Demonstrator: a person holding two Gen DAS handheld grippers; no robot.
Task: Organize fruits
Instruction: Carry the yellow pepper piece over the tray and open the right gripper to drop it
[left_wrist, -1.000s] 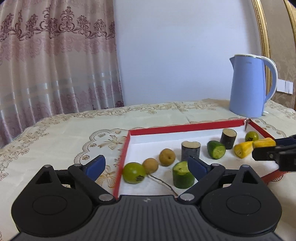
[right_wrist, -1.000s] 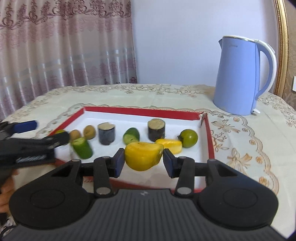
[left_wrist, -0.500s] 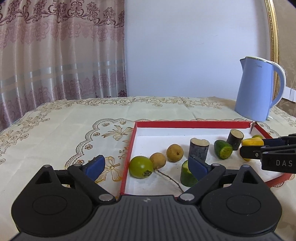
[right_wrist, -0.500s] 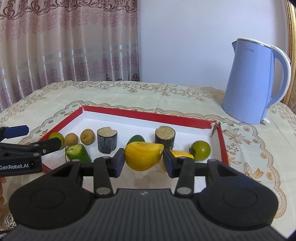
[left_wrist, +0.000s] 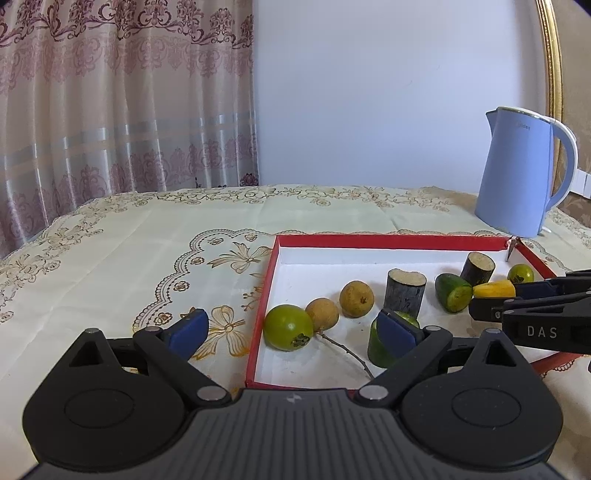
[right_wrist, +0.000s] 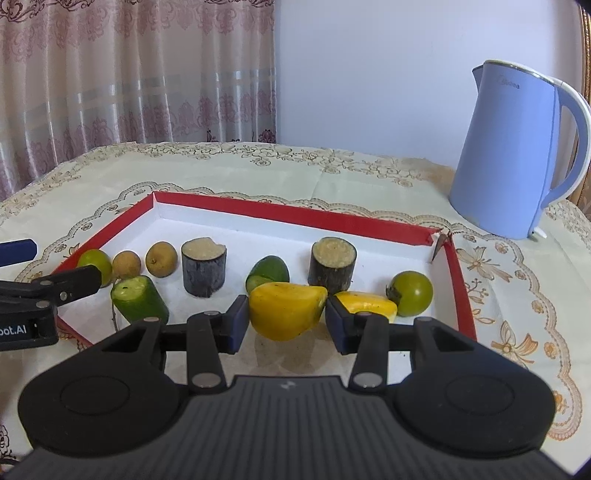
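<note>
A yellow fruit piece (right_wrist: 287, 312) is being gripped by the right gripper (right_wrist: 284, 321), both blue pads pressing against its sides, above the near part of a red-rimmed white tray (right_wrist: 295, 218). Just behind and to the right of it, a second yellow piece (right_wrist: 365, 303) is lying on the tray floor, and a round green fruit (right_wrist: 412, 293) is sitting beside that piece, near the tray's right wall.

The left gripper (left_wrist: 291, 328) is being held with its jaws spread wide and nothing between the pads; one blue pad is hanging over the embroidered tablecloth (left_wrist: 147, 258) outside the tray's left rim, the other in front of a cut cucumber piece (left_wrist: 384, 345) standing inside the tray.

Along the tray, from left to right in the left wrist view, the following are lying: a green round fruit (left_wrist: 288, 326), two brown longans (left_wrist: 322, 314) side by side, a thin twig (left_wrist: 343, 349), a dark sugarcane segment (left_wrist: 404, 291) standing upright, a second cucumber piece (left_wrist: 453, 291) on its side, and another sugarcane segment (left_wrist: 476, 267) tilted near the far right corner.

A pale blue electric kettle (right_wrist: 517, 155) is standing on the tablecloth beyond the tray's far right corner, well apart from the fruits. A patterned curtain (left_wrist: 122, 92) is hanging behind the table.
</note>
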